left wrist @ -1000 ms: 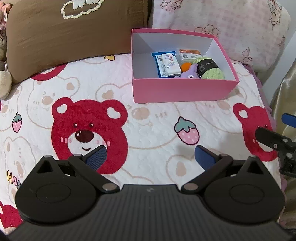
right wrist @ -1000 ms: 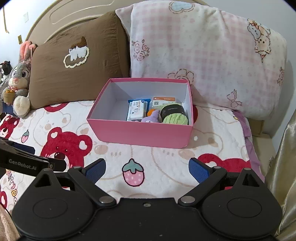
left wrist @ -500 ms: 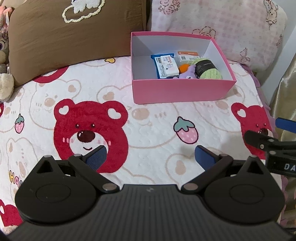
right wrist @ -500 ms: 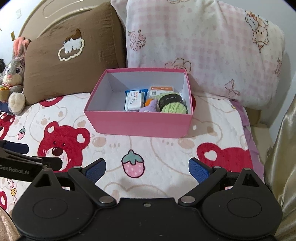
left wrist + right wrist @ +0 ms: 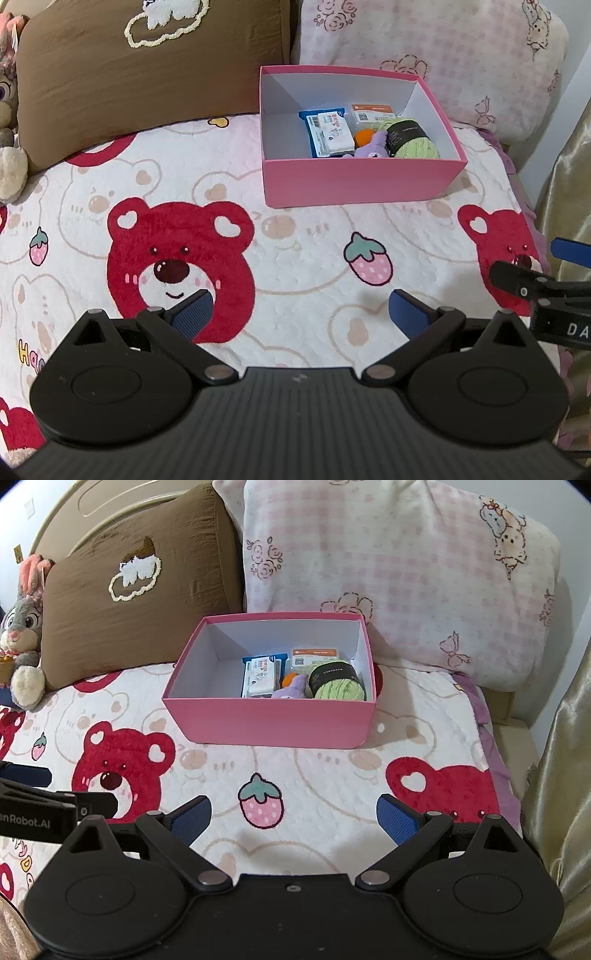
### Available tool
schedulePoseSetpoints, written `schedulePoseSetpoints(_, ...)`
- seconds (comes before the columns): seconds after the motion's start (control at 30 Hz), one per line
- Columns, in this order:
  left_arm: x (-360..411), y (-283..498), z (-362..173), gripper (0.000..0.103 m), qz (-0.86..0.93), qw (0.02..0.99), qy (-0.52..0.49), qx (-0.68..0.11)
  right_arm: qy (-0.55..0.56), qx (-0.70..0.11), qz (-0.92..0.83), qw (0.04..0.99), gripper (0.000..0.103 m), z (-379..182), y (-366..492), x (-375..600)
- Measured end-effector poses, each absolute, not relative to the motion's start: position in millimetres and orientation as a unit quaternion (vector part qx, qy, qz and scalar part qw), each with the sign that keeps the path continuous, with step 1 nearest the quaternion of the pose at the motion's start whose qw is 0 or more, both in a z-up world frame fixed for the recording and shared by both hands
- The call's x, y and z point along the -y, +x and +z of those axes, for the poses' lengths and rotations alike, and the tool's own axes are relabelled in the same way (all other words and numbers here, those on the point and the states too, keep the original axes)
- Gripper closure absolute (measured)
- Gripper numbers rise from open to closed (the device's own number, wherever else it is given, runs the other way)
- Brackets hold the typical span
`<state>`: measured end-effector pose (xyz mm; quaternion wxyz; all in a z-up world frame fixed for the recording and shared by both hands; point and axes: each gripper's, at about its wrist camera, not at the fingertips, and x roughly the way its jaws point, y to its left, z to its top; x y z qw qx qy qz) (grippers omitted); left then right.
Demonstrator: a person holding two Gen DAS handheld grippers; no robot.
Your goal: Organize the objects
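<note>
Two black plastic claws are hovering side by side over a bed, each spread wide and gripping nothing: the left claw [image 5: 301, 310] is showing ribbed blue pads [image 5: 192, 309] at the tips of its angular fingers, and the right claw [image 5: 293, 818] is matching it with the same textured blue pads [image 5: 397, 818]. Beneath them a plush quilted bedspread [image 5: 332, 775] is lying flat, its soft white surface printed with fuzzy red bear faces, pale bear outlines and pink strawberries. Farther out, resting on that bedspread near the pillows, a rectangular pink cardboard box [image 5: 271, 722] with a matte white interior is sitting open at the top. The sorted items are crowding its right half: a flat blue-and-white packet [image 5: 258, 677], an orange-topped white packet [image 5: 314, 655] behind it, a round skein of light green yarn [image 5: 338, 686] wrapped in a black paper band, a small purple plush toy [image 5: 293, 688], and a bit of something orange [image 5: 287, 680] that is too hidden to identify. The box's left half is showing bare white floor. Behind the box a brown fabric pillow [image 5: 136, 598] with a fluffy embroidered cloud is leaning beside a pink-checked pillow [image 5: 406, 572], and a grey stuffed rabbit [image 5: 24, 627] is sitting at the far left.
</note>
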<state>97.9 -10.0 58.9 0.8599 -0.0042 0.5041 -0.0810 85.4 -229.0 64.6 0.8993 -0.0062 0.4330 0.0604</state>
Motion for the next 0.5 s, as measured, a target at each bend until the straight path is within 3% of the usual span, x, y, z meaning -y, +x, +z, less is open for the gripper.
schedulePoseSetpoints(0.5, 9.5, 96.6, 60.2, 0.0, -0.08, 0.863, -0.009, -0.499, 0.002, -0.435, 0.06, 0.899, 0.005, 68.0, 81.7, 230.7)
